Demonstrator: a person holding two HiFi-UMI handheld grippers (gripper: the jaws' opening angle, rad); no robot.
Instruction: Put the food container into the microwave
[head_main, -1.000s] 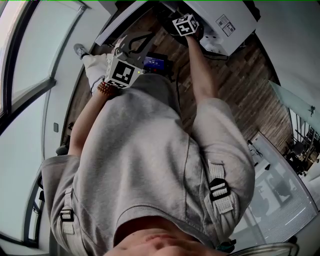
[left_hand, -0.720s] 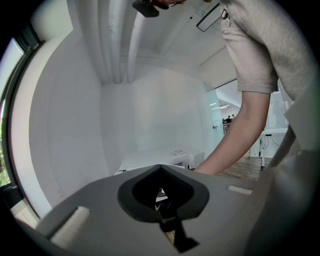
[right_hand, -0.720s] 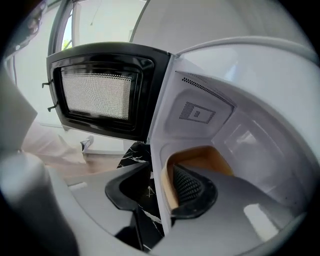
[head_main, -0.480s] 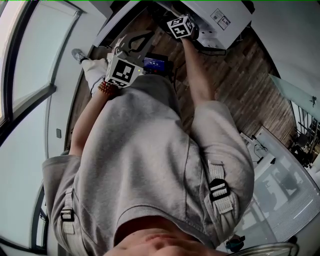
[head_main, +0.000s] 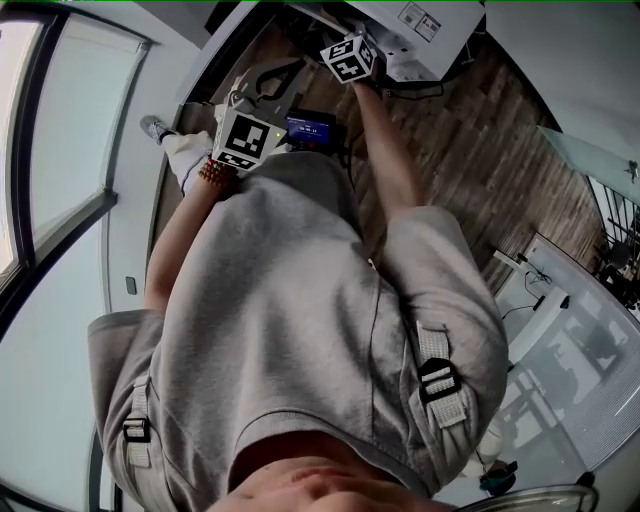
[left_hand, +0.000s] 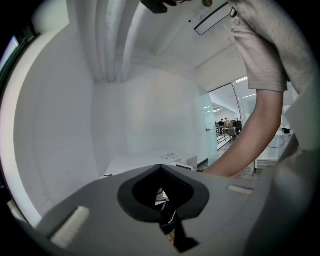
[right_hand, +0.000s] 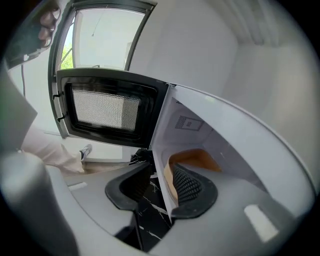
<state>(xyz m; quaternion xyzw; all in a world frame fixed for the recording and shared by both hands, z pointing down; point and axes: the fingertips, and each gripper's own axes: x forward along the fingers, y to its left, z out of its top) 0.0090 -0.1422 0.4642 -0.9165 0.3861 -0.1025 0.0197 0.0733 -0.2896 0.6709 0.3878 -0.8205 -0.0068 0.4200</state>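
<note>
Noted: food container (right_hand: 197, 157) resting inside microwave (right_hand: 235, 135), door (right_hand: 107, 107) swung wide. Right gripper (right_hand: 159, 172) spread, jaws just been opening, nothing between; left gripper (left_hand: 160, 170) pressed together, empty. Best to draw right straight back, clear of cavity, before pushing door.

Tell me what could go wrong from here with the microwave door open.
The right hand-held gripper, whose jaws have just been opening and grip nothing, looks to straddle the front edge of the microwave; a crooked pull back could knock a jaw against it. The door stands wide open beside the gripper, so a sideways sweep could hit it. The tan item inside sits near the opening and could get nudged.
</note>
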